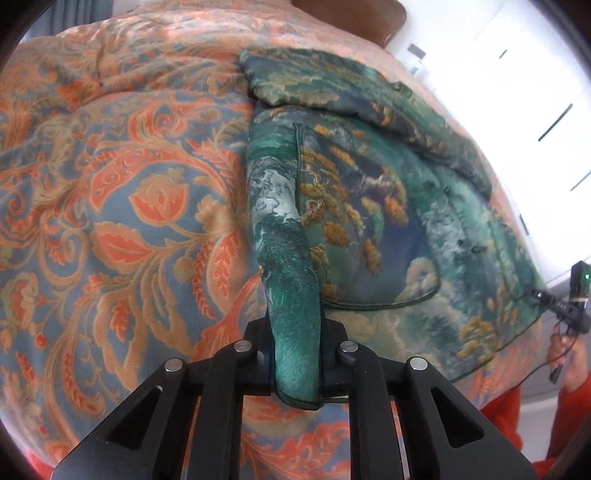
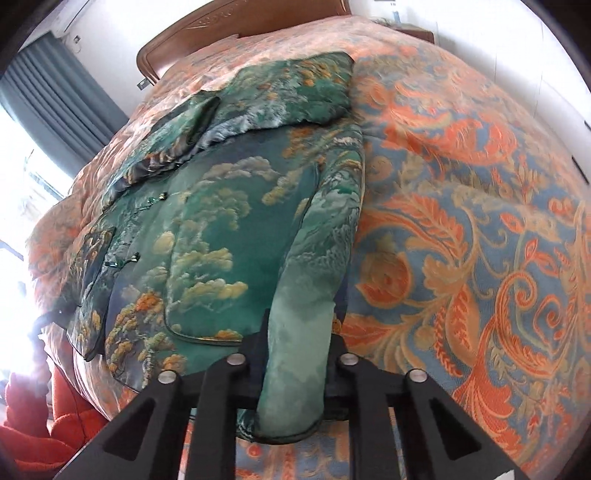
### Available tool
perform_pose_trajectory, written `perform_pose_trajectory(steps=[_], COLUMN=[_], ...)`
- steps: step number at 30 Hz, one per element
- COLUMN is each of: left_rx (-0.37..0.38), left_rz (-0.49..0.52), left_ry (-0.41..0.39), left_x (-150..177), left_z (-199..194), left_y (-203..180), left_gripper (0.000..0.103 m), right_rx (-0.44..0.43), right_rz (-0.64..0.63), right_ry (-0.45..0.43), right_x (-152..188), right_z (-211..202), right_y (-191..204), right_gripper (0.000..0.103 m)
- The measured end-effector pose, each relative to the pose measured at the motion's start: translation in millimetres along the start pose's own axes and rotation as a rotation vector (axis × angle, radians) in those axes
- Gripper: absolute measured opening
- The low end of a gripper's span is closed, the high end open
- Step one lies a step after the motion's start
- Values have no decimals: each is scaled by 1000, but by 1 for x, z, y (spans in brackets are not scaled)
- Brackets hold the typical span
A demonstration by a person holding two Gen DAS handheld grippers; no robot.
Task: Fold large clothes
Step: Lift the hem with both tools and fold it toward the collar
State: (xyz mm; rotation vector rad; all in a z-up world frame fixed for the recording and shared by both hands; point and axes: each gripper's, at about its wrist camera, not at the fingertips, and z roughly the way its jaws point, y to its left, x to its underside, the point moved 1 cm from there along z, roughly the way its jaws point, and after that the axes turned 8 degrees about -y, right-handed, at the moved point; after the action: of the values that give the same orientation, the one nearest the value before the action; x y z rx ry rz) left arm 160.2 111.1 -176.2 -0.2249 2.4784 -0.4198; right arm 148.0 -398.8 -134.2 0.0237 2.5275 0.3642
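Observation:
A green padded jacket (image 1: 373, 206) with a cloud and tree print lies spread on the bed, front up, sleeves folded across its top. My left gripper (image 1: 295, 354) is shut on the jacket's left hem corner, which bunches between the fingers. My right gripper (image 2: 295, 354) is shut on the jacket (image 2: 221, 236) at its right hem corner, a thick fold of cloth between the fingers. The right gripper also shows at the right edge of the left wrist view (image 1: 576, 295).
An orange and blue paisley bedspread (image 1: 122, 192) covers the bed, also in the right wrist view (image 2: 461, 221). A wooden headboard (image 2: 221, 26) stands at the far end. Grey curtains (image 2: 55, 92) and a bright window are at left. White wardrobe doors (image 1: 517, 74) are at right.

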Motion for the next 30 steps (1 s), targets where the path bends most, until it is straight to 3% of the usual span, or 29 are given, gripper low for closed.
perform_pose_trajectory(steps=[10,15,22,26,30], left_rx=[15,15,-9,-18,-17], left_rz=[92,98,91,100,111], left_ry=[-28,9,98,109,137], left_x=[14,41,92,92,87], left_z=[-42,-62,-80,-76,-65], left_y=[-20,-10,3,3,4], left_gripper=[10,10,11,11,12], right_rx=[-48,-67,-77,-75,-75], right_rz=[8,18,45,57,54], right_ry=[-42,-28,27,45,50], right_x=[0,18,67,87,82], right_z=[-35,-48,-70,-75,-69], right_y=[10,7,2,0,-3], right_gripper=[14,14,14,14,15])
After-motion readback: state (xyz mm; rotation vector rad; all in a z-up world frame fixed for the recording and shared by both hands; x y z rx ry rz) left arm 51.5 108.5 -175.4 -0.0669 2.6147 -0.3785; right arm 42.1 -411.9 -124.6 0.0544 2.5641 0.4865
